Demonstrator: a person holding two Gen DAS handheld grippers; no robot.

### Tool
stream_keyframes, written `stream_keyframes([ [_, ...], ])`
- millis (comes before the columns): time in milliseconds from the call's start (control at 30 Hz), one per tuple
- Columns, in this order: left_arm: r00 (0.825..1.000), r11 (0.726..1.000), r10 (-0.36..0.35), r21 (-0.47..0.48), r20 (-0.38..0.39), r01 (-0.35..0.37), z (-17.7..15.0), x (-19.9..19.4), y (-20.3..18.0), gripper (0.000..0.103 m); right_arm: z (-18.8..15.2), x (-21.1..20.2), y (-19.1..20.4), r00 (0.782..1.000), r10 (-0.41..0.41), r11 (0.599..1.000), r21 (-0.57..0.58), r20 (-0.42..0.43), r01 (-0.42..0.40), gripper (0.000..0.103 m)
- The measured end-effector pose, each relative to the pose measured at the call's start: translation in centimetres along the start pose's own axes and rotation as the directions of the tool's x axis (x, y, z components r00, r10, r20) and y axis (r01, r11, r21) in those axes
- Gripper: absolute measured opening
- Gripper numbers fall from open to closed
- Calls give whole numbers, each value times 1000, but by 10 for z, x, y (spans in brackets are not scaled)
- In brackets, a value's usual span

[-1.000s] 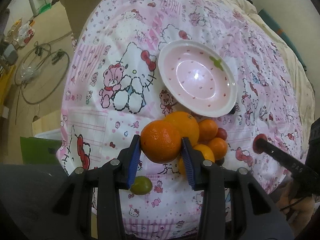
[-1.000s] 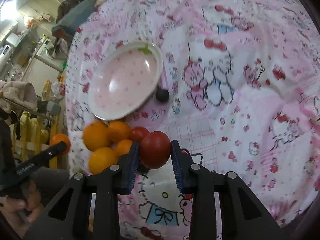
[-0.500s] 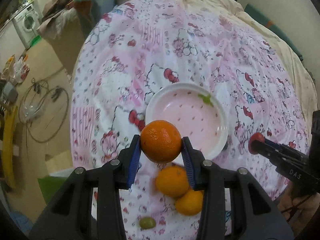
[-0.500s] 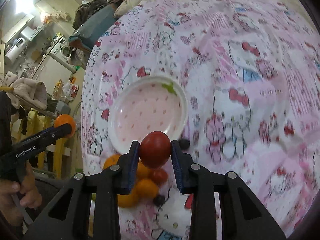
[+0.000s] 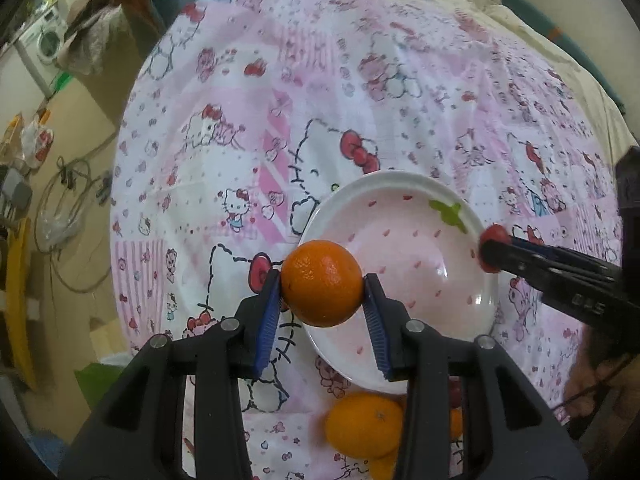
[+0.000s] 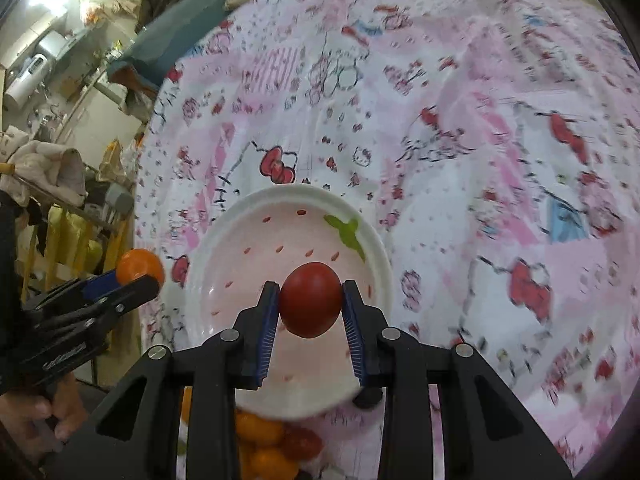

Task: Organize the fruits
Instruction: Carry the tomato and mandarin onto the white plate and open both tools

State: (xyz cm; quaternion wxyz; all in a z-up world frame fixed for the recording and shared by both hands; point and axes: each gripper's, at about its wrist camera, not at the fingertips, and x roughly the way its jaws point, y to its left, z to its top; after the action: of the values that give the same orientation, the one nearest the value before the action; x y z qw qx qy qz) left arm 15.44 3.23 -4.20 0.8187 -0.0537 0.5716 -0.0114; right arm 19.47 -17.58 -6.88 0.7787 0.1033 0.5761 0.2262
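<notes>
My left gripper [image 5: 322, 304] is shut on an orange [image 5: 322, 283] and holds it above the near left rim of a pink and white bowl [image 5: 404, 184]. My right gripper [image 6: 310, 312] is shut on a red tomato [image 6: 311, 299] and holds it over the bowl [image 6: 256, 208]. The right gripper with the tomato [image 5: 493, 245] shows at the bowl's right rim in the left wrist view. The left gripper's orange [image 6: 140, 266] shows at the left in the right wrist view. Nothing lies in the bowl.
The bowl sits on a pink Hello Kitty cloth [image 5: 328, 64]. Several oranges [image 5: 364, 426] lie on it just in front of the bowl, with small tomatoes [image 6: 298, 442] among them. A dark small fruit [image 6: 366, 398] lies by the bowl's near right rim. Floor clutter lies left.
Both grippers have lifted their fruit off the pile and moved forward over the bowl. The pile has dropped to the bottom edge of both views.
</notes>
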Motion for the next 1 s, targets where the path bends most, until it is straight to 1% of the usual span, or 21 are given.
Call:
stream_keyframes([
  [67, 1000, 1000, -13, -10, -20, 13, 2, 7, 2, 36, 7, 18, 1, 1000, 4, 1000, -3, -29, -4, 33],
  [133, 999, 1000, -15, -21, -28, 14, 5, 12, 3, 36, 13, 33, 1, 999, -9, 1000, -7, -49, 9, 33],
  [300, 999, 1000, -14, -24, -44, 13, 12, 27, 0, 36, 21, 54, -4, 997, -1, 1000, 20, -79, 3, 34],
  [400, 998, 1000, -13, -16, -61, 12, 14, 36, -3, 37, 24, 61, -8, 995, 10, 999, 31, -96, -7, 34],
  [500, 997, 1000, -28, -12, -73, 27, 14, 43, -8, 37, 25, 61, -13, 997, 22, 999, 51, -80, -18, 36],
  [600, 997, 1000, -26, -3, -74, 25, 15, 46, -15, 37, 27, 60, -14, 996, 32, 998, 59, -80, -27, 36],
  [667, 997, 999, -37, -8, -75, 36, 18, 47, -18, 38, 28, 55, -14, 998, 27, 998, 59, -57, -23, 41],
  [700, 996, 999, -43, -13, -74, 42, 20, 49, -19, 38, 29, 52, -15, 998, 43, 997, 66, -44, -40, 53],
  [733, 996, 999, -45, -15, -74, 44, 22, 50, -20, 38, 29, 50, -15, 997, 59, 996, 73, -39, -56, 62],
  [767, 996, 999, -49, -19, -76, 48, 24, 52, -21, 38, 30, 47, -15, 997, 67, 995, 78, -33, -64, 63],
  [900, 994, 997, -68, -25, -90, 66, 27, 60, -25, 38, 35, 29, -18, 999, 47, 996, 80, 14, -47, 63],
  [1000, 994, 998, -66, -5, -90, 66, 27, 64, -32, 38, 38, 13, -29, 998, 41, 992, 117, 52, -47, 63],
])
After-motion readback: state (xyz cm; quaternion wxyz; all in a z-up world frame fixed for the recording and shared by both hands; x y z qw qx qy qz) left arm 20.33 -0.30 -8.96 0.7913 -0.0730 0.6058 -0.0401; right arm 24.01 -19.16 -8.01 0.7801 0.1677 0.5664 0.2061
